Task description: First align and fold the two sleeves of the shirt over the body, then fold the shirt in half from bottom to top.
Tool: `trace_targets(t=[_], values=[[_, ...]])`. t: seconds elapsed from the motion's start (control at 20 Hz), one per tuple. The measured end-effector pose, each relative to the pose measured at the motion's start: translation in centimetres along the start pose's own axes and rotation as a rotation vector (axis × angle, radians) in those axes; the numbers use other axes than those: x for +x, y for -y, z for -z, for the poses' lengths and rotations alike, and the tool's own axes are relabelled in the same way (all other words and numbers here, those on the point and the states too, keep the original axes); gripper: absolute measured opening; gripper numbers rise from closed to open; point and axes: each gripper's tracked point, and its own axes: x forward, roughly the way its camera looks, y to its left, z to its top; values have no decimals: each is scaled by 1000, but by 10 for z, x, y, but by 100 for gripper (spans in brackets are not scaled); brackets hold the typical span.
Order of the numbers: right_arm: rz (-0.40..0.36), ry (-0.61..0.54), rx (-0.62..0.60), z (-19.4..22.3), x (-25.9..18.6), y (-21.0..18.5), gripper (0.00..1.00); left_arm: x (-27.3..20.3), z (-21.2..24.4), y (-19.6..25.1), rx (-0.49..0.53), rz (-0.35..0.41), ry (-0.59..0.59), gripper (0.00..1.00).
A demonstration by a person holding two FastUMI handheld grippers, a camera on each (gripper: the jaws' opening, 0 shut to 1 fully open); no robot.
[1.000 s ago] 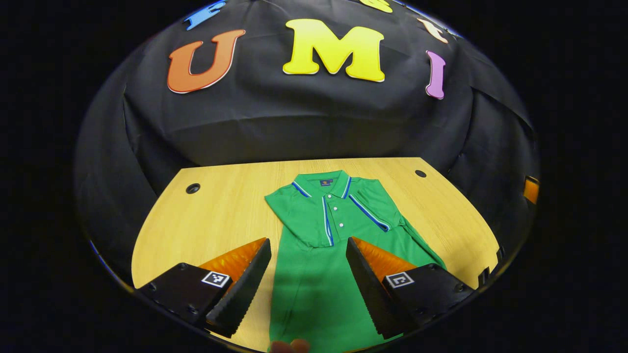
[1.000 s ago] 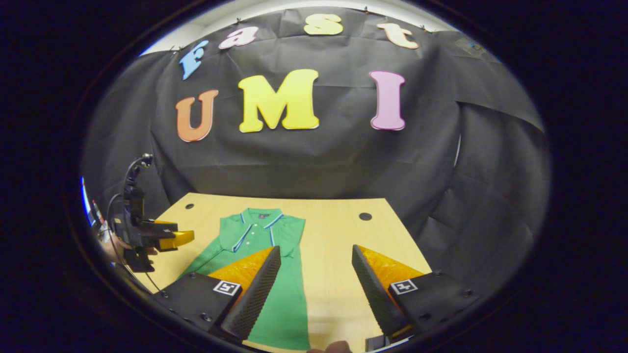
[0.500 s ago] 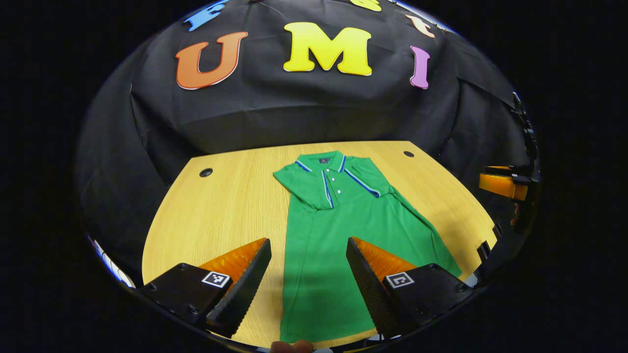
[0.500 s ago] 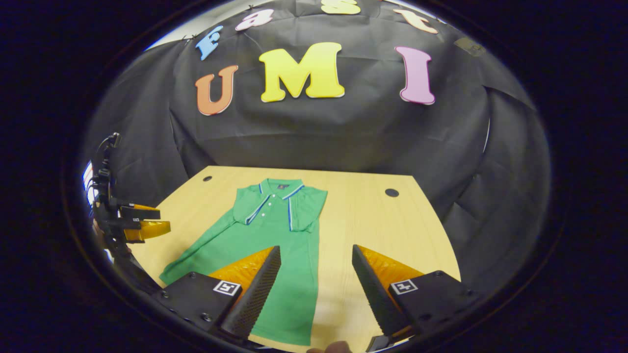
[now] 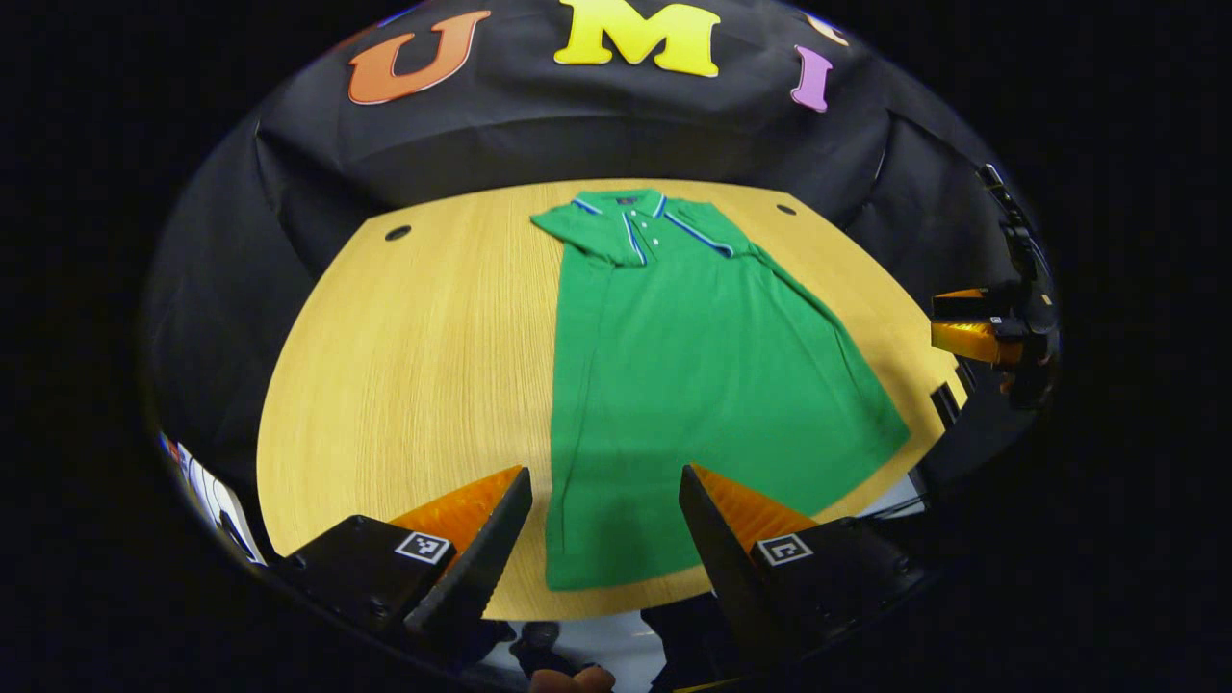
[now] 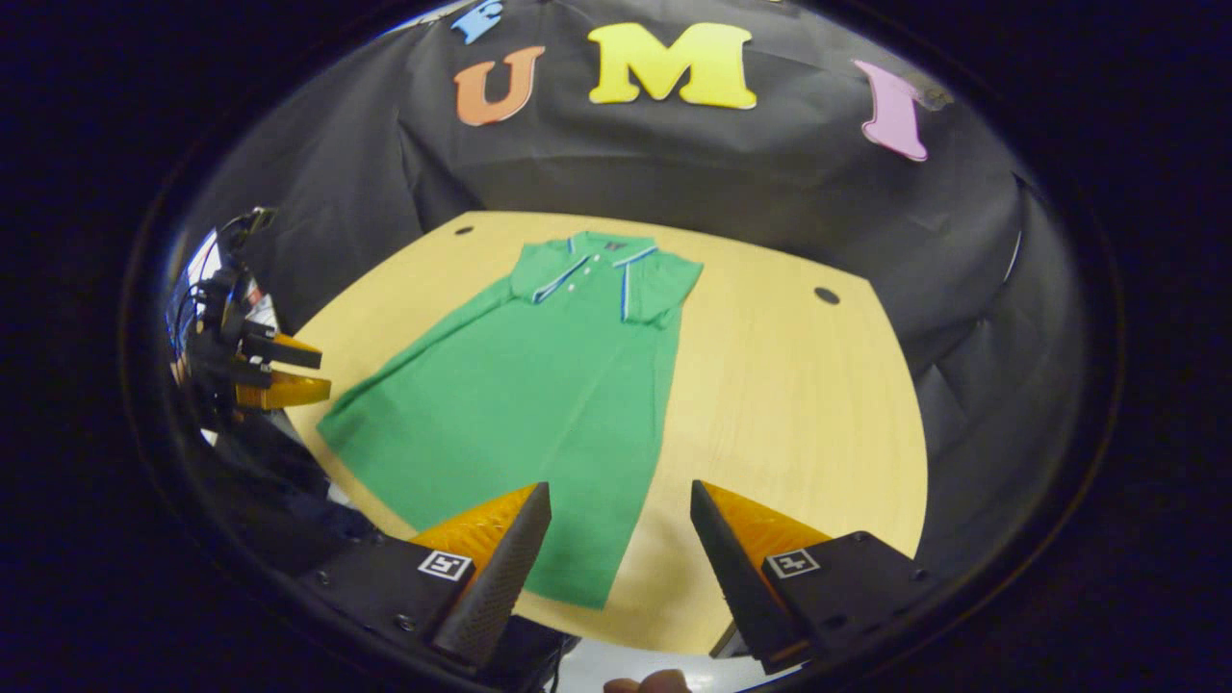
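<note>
- shirt (image 5: 674, 366) flat on wooden surface (image 5: 414, 366), collar (image 5: 621, 204) toward the far wall, both sleeves folded over the chest, hem near the front edge.
- left tongs (image 5: 602, 539) spread wide, holding nothing, poised above the hem's left corner.
- right tongs (image 6: 616, 553) spread wide too, nothing between them, above the hem's right corner (image 6: 577, 587).
- hand (image 6: 654, 683) peeking in at the bottom of right gripper view.

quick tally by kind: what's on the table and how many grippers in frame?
Green shirt: 1
Wooden table: 1
Round holes in the table top: 2
Grippers: 2, left gripper and right gripper, both open
Total: 6
</note>
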Motion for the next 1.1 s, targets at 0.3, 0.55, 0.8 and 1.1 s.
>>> trace_targets(t=[0.3, 0.55, 0.8, 1.1], values=[[-16, -167, -105, 80, -1, -19, 93, 9, 54, -6, -16, -19, -92, 99], [-7, -185, -103, 87, 17, -24, 95, 21, 65, -14, 3, -44, -104, 99], [-7, -206, -73, 94, 37, -32, 95, 28, 74, -14, 18, -39, -130, 99], [-43, -233, -95, 102, 51, -35, 91, 34, 72, -10, 36, -37, -110, 100]])
